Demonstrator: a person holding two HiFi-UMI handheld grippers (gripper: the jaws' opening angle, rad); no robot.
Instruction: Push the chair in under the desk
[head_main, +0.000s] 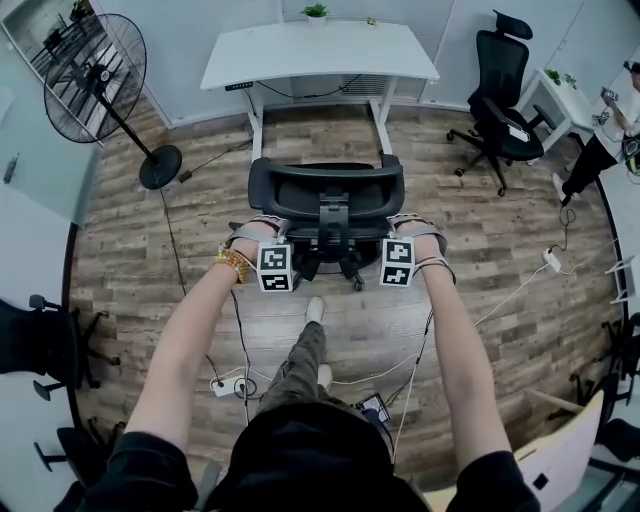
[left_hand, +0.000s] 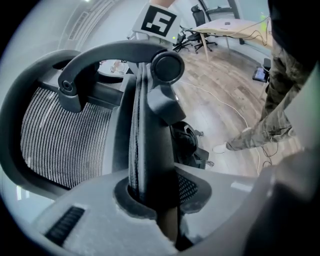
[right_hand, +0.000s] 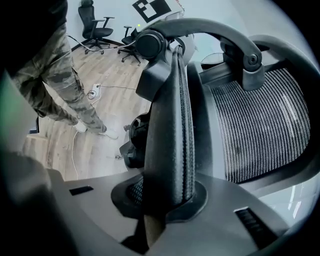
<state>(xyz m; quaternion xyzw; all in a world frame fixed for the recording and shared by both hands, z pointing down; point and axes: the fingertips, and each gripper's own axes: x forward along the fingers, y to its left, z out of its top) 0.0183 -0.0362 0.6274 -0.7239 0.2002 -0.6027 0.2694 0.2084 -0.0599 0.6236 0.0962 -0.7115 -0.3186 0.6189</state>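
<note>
So the left gripper and right gripper are each clamped on the backrest edge of the black mesh office chair, which sits just short of the white rectangular desk. I'd push evenly, straight ahead, so it doesn't swivel.

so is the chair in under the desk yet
Out: the chair stands short of the desk, with wood floor showing between them.

chair seat: was hidden under its own backrest in the head view.
left gripper pads: were mostly covered by the backrest edge they clamped.
right gripper pads: were likewise covered.
person: was cut off at the right edge.
side chair: was cut off at the left edge.
</note>
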